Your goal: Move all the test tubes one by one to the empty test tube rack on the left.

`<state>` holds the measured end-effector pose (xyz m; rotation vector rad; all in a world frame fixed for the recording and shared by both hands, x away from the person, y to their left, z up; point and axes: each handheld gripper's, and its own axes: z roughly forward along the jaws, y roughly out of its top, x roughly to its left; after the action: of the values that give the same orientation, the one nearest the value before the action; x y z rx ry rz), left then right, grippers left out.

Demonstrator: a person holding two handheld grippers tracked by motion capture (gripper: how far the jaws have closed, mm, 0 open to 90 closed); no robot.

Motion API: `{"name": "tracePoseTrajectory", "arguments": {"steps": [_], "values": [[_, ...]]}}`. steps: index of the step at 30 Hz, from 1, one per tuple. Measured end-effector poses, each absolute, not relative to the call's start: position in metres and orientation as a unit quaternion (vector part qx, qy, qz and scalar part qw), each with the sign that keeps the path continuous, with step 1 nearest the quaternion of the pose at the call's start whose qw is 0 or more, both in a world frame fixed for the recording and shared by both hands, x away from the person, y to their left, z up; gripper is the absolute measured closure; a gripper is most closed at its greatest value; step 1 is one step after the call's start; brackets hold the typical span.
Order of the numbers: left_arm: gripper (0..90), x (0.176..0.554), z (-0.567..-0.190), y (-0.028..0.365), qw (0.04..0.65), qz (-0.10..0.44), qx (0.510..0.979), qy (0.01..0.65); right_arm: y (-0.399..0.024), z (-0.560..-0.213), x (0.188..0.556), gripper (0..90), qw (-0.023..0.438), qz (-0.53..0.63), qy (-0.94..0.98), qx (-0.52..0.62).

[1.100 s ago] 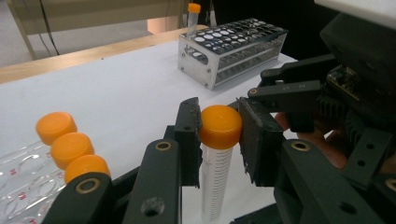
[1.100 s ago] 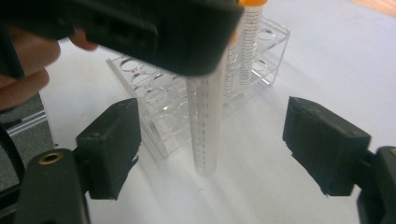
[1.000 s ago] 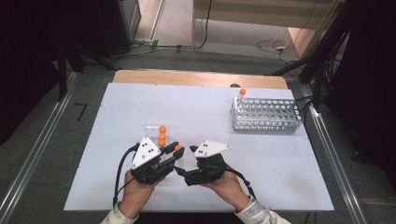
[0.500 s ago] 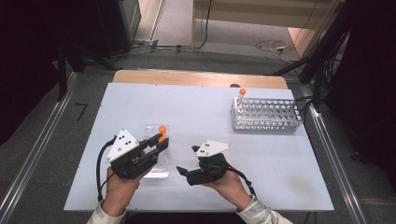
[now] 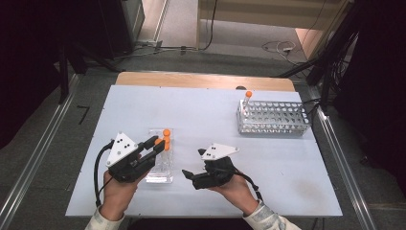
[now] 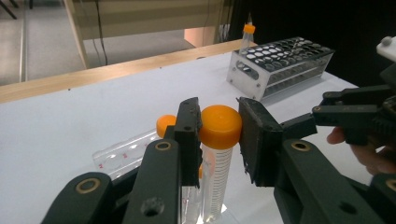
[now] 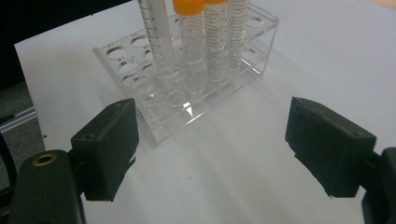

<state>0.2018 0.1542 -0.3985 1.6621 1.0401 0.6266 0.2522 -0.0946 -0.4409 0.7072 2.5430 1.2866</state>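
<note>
The left gripper (image 6: 219, 135) is clenched on the orange cap of a tube (image 6: 218, 140) standing in the clear rack (image 5: 160, 163), the right gripper (image 5: 187, 173) gapes empty just beside it, and the metal rack (image 5: 273, 117) stands well apart.

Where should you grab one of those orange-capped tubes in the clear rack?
Probably by the orange cap, jaws closing from its two sides, as the left gripper does now on the tube. The tube stands upright in the clear rack, so the cap is the most exposed part.
</note>
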Motion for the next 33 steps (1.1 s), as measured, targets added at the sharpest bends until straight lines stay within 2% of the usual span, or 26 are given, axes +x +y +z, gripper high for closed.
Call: {"name": "tracePoseTrajectory", "arguments": {"steps": [20, 33], "values": [[68.3, 0.202, -0.424, 0.140, 0.479, 0.277, 0.704, 0.444, -0.094, -0.442, 0.252, 16.1, 0.105, 0.433, 0.864, 0.236], [58.2, 0.198, -0.420, 0.143, 0.495, 0.274, 0.694, 0.445, -0.101, -0.437, 0.256, 16.9, 0.118, 0.443, 0.852, 0.251]]}}
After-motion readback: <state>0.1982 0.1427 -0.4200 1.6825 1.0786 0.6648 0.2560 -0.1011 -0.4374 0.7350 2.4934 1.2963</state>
